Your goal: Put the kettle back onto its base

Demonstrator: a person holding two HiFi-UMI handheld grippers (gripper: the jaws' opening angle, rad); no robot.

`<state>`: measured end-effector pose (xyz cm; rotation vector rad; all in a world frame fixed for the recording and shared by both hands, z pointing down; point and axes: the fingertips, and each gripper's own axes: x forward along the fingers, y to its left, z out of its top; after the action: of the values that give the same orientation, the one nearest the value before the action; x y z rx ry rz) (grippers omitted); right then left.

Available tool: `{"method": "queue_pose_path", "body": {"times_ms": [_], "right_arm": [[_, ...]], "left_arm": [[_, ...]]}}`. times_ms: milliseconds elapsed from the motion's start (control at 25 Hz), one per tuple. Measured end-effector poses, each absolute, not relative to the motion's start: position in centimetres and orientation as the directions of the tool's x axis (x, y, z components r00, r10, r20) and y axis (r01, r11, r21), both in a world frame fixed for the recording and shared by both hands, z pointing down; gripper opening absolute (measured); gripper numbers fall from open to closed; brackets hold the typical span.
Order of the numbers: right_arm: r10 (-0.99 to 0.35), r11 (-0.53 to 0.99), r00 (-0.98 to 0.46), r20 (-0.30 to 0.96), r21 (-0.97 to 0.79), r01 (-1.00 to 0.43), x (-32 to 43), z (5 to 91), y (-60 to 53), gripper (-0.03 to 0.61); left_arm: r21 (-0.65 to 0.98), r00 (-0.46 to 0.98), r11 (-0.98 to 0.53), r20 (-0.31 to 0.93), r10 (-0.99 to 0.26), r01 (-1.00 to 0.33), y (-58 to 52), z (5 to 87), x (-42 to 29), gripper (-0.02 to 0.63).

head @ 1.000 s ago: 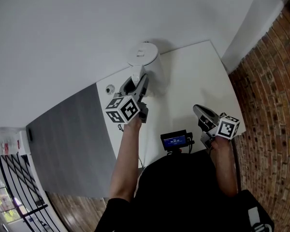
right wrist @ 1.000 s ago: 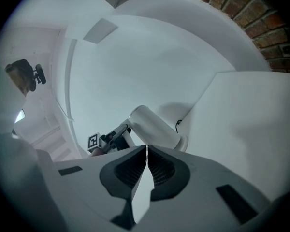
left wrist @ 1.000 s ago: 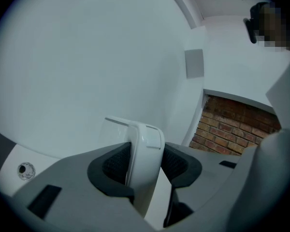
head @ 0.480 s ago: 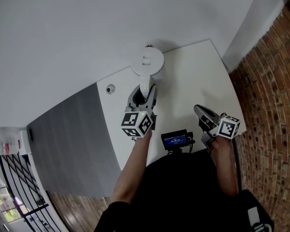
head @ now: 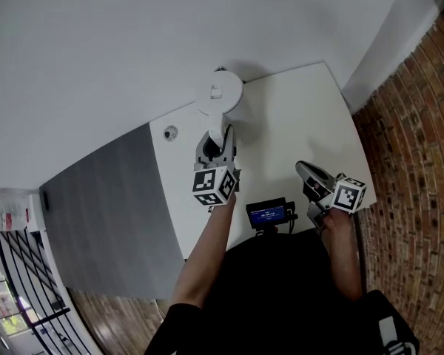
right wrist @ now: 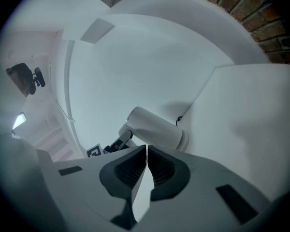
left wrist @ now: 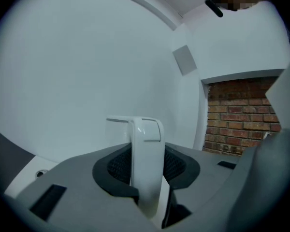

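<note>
1. Start at the left gripper (left wrist: 146, 170), low in the middle of the left gripper view. Clamped on the curved white plastic handle (left wrist: 146, 139), with the jaws just now closing in more and the dark pads (left wrist: 117, 164) pressing it from both sides.
2. Keep that squeeze firm. Do not let go yet.
3. Follow the handle out to the tall round white kettle (head: 219, 95), in the upper middle of the head view. Standing near the back edge of the flat white table (head: 303, 117).
4. Find the flat round white base (right wrist: 185, 139) just right of the middle in the right gripper view, at the bottom end of the kettle. Looks to be sitting on it, or almost there. Cannot tell if a small gap is left.
5. Hold the kettle straight up, not tipped. Bring it down slowly until the bottom sits flat all the way round, right in the middle of the base.
6. Check for wobble. Only then open the jaws and pull straight back, so as not to knock the handle.
7. Leave the right gripper (head: 305, 171) where it is, at the lower right of the head view, well apart from the kettle. Pressed together there, with nothing in between.
8. Mind the small black screen (head: 268, 215), low in the middle of the head view, when pulling back.
</note>
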<state>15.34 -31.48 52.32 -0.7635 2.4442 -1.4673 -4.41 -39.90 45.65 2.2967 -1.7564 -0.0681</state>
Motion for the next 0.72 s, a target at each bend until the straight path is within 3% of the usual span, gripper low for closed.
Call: {"method": "queue_pose_path", "body": {"times_ms": [280, 600, 720], "right_arm": [[-0.530, 0.364, -0.842, 0.099, -0.870, -0.332, 15.7, 52.1, -31.6, 0.018], [-0.526, 0.369, -0.844, 0.105, -0.866, -0.337, 15.7, 52.5, -31.5, 0.018], [-0.525, 0.364, -0.845, 0.099, -0.871, -0.329, 15.4, 52.3, -31.5, 0.018]], "left_arm": [[0.194, 0.297, -0.268, 0.140, -0.944, -0.944, -40.1, 45.6, -4.4, 0.144], [-0.007, 0.349, -0.364, 0.270, -0.897, -0.931, -37.9, 47.7, -2.8, 0.143], [0.007, 0.343, -0.358, 0.308, -0.887, -0.934, -37.3, 49.1, -3.0, 0.141]]}}
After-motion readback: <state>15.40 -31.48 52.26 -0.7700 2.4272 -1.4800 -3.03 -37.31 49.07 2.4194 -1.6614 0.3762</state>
